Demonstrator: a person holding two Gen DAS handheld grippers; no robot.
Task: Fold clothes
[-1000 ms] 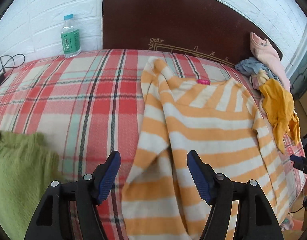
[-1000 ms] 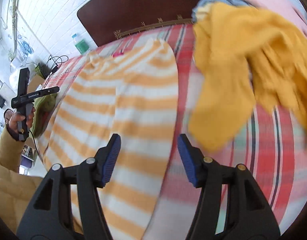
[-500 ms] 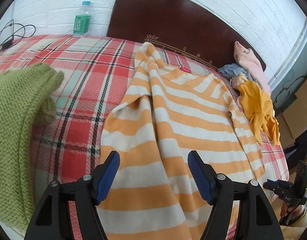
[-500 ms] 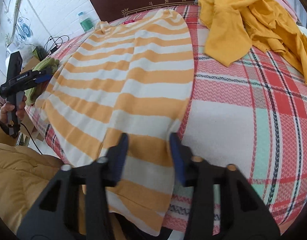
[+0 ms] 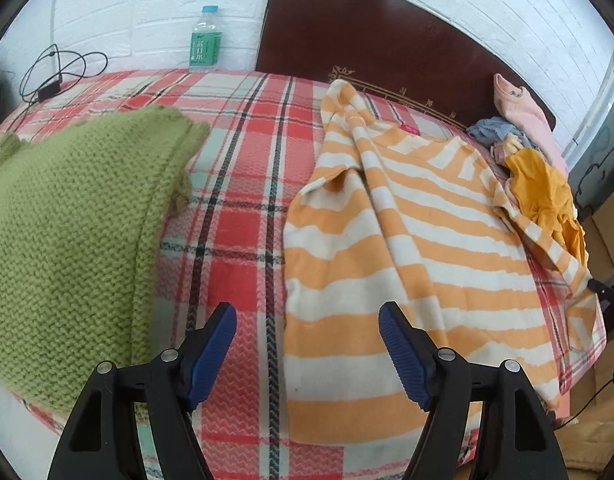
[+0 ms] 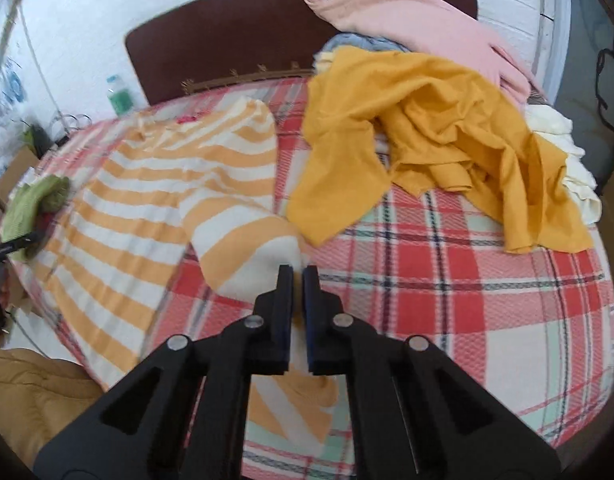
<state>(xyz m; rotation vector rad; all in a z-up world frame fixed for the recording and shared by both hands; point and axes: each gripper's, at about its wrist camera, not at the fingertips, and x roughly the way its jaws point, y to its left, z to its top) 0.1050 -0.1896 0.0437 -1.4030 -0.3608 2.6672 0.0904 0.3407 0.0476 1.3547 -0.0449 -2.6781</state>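
Garment: orange-and-white striped knit sweater (image 5: 407, 240), flat on red plaid bedspread (image 5: 243, 184); long axis from near edge toward dark headboard (image 5: 367, 36).
Right gripper (image 6: 298, 276): clenched on sweater's right hem corner, cloth lifted.
Left gripper (image 5: 307, 316): released, empty, hovering at left hem edge; nearer that side.
Bearing: left corner just ahead-right of left gripper.
Neighbours: green knit (image 5: 67, 220) left, mustard garment (image 6: 447, 140) right.

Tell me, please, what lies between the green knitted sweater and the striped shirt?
In the left wrist view, only bare plaid bedcover lies between the green knitted sweater and the orange-and-white striped shirt.
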